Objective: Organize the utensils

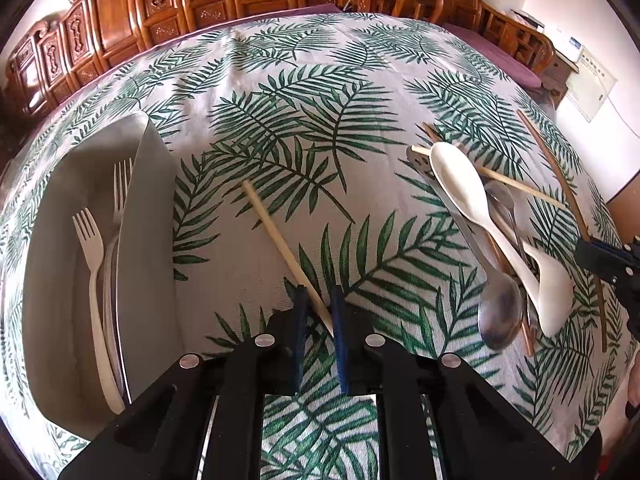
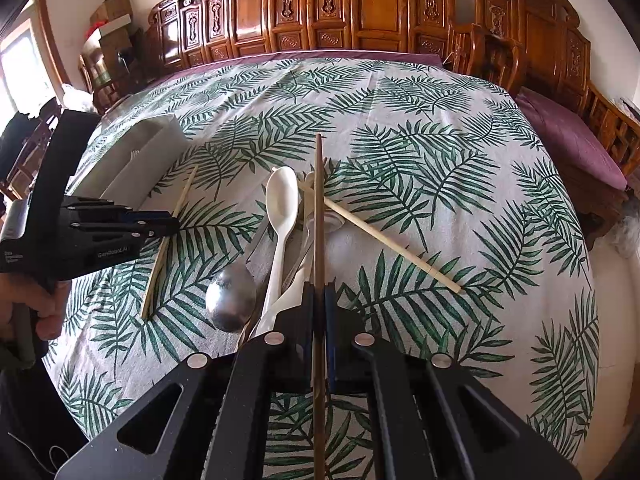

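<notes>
My left gripper [image 1: 319, 294] has its jaws a little apart around a pale chopstick [image 1: 276, 236] lying on the leaf-print tablecloth [image 1: 300, 92]; whether it grips is unclear. A grey organiser tray [image 1: 148, 216] at the left holds white forks [image 1: 94, 280]. My right gripper [image 2: 319, 292] is shut on a dark brown chopstick [image 2: 319, 208], which points straight ahead. To its left lies a pile: a white spoon [image 2: 282, 208], a metal spoon [image 2: 231, 298], more utensils beneath. Another pale chopstick [image 2: 384, 240] crosses the pile. The pile also shows in the left wrist view [image 1: 472, 200].
Carved wooden cabinets [image 2: 360, 12] and chairs [image 2: 492, 56] stand behind the table. A purple cushion [image 2: 568, 136] lies at the right. The left gripper's body [image 2: 100, 224] and a hand are at the left of the right wrist view, near the tray [image 2: 132, 156].
</notes>
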Demonstrator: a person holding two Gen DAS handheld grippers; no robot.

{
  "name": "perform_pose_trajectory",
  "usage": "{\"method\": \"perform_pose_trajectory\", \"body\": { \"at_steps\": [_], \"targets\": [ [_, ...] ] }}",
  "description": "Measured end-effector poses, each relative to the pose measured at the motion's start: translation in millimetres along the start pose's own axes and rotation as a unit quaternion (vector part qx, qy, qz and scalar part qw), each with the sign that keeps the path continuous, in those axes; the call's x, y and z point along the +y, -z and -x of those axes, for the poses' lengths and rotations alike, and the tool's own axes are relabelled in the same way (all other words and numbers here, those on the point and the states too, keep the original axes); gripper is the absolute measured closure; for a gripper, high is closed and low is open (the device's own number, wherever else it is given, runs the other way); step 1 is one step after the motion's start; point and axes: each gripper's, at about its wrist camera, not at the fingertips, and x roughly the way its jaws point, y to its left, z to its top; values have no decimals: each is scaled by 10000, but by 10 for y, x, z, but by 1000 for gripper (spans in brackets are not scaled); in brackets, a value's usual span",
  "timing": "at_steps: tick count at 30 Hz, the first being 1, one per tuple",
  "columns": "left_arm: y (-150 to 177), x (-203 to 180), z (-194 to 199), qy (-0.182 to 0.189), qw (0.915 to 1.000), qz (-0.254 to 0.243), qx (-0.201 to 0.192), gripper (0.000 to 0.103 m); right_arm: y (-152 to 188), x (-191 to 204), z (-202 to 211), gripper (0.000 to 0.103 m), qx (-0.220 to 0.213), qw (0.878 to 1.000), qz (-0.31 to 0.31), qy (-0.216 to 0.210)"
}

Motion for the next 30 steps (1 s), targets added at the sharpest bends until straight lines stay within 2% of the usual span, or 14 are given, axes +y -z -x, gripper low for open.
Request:
{"method": "perform_pose_trajectory", "body": {
  "at_steps": [4,9,19,25,30],
  "targets": [
    [68,30,41,69,9999,-59,91,99,-33,79,38,97,7,10000,91,34],
    [139,47,136,150,9999,-55,51,99,-111,177,113,97,-31,9998,170,80],
    [287,96,889,399,9973,-107,-609,99,-219,465,310,97,-52,9998,181,15],
    [261,209,1339,468,9942,-40,-970,99,-347,719,544,97,-158,9992,353,56],
    [210,336,1517,449,9924,42,-1143,99,-452,846,629,97,-221,9988,431,19]
  ]
}}
